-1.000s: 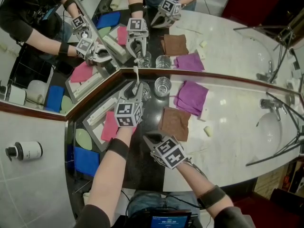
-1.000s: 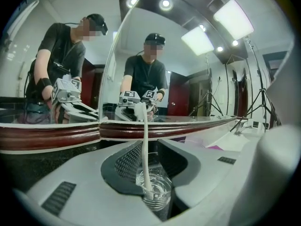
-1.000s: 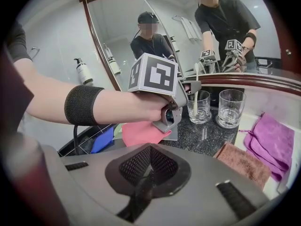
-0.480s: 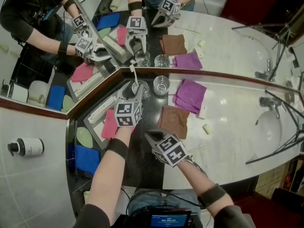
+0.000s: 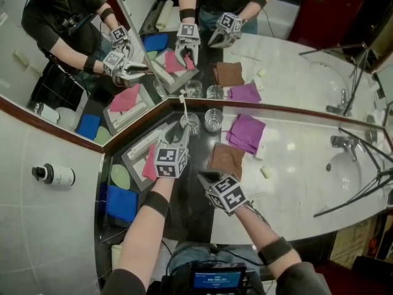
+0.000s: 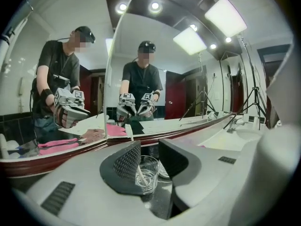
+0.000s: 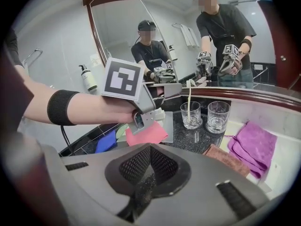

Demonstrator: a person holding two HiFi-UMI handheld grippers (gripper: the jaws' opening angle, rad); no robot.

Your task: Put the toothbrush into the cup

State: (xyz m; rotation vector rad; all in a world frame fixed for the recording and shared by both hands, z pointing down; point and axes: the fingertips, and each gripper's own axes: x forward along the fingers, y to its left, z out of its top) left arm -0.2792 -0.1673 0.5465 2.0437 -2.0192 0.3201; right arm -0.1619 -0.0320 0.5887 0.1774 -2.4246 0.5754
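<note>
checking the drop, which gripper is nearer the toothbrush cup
Left. Left gripper, empty jaws just closing partway, sits close before the cup; right gripper, shut, is farther back.

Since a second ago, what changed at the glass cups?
The left gripper let go of the white toothbrush, now standing in the left clear glass cup, and drew back; its jaws, just closing partway, hold nothing. The right gripper stayed shut and empty; the second glass cup stayed put.
</note>
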